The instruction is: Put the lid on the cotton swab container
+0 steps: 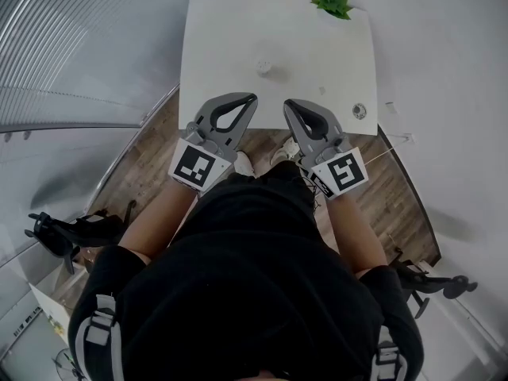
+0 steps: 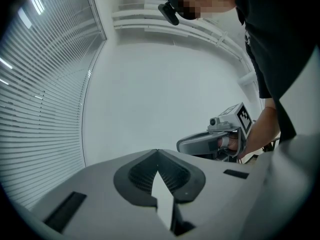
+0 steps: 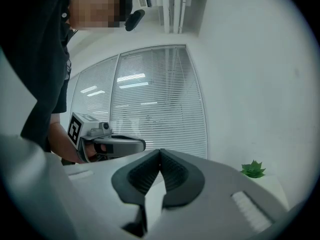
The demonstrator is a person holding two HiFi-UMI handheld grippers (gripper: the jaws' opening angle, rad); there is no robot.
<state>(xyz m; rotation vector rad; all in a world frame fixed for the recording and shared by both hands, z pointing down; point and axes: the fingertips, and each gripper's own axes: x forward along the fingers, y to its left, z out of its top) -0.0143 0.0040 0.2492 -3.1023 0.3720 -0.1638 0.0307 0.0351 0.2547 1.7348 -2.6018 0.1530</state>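
Shut on nothing: left gripper and right gripper, side by side at table's near edge. Farther off, mid-table, well clear of both jaws: cotton swab container. Right of it, lid.

A white counter stands on a wood-plank floor, which shows along the counter's near edge and down both of its sides. A small green plant sits at the counter's far edge. Left of the counter curves a window with slatted blinds; behind the counter rises a plain white wall. The light is bright and even.
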